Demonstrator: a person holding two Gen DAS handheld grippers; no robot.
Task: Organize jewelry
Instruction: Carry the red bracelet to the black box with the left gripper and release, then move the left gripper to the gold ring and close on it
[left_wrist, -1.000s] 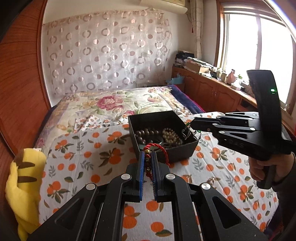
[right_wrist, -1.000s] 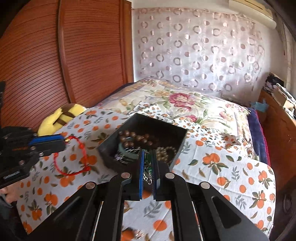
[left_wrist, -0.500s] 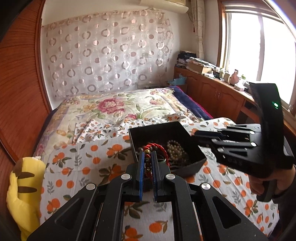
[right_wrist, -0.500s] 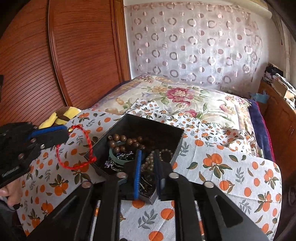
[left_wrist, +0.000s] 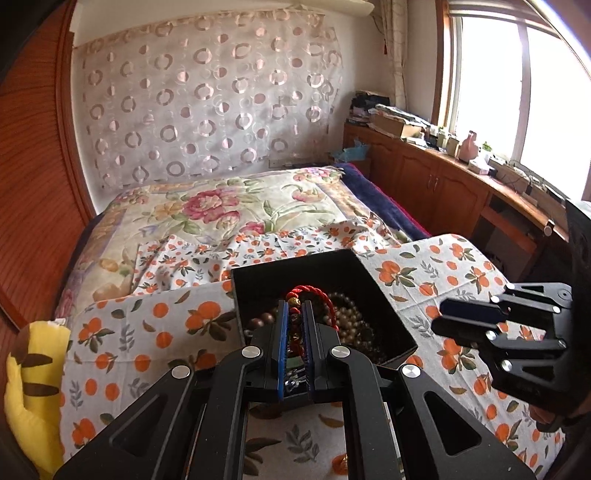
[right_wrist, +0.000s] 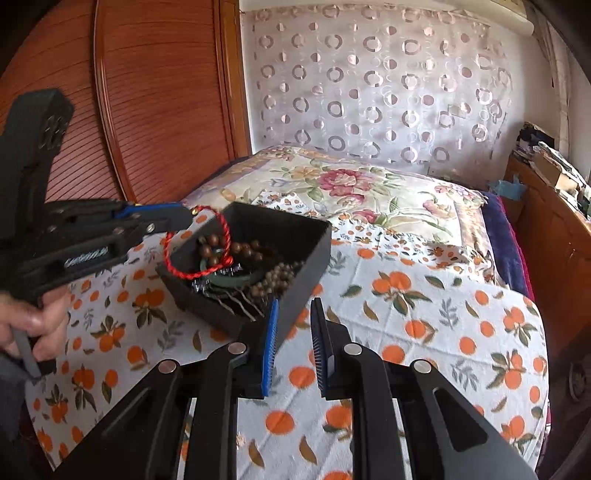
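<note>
A black open box (left_wrist: 295, 263) (right_wrist: 314, 254) sits on the orange-print cloth, holding brown bead strands (right_wrist: 243, 248), a green bangle (right_wrist: 236, 282) and metal pieces. My left gripper (left_wrist: 294, 306) (right_wrist: 186, 218) is shut on a red cord bracelet (left_wrist: 319, 294) (right_wrist: 168, 258), whose loop hangs over the box's left side, above the beads. My right gripper (right_wrist: 291, 306) (left_wrist: 448, 317) is just short of the box's near corner, its blue pads (right_wrist: 269, 343) apart with nothing gripped between them.
A yellow striped plush (left_wrist: 29, 369) lies at the cloth's left edge. Beyond the box the flowered bedspread (left_wrist: 221, 206) runs back to the curtained wall. A wooden wardrobe (right_wrist: 147, 92) stands left, and cluttered cabinets (left_wrist: 443, 177) line the window side.
My left gripper carried the red bracelet from beside the box to over it. My right gripper, which was shut on a chain over the box, has opened and drawn back to the near corner.
</note>
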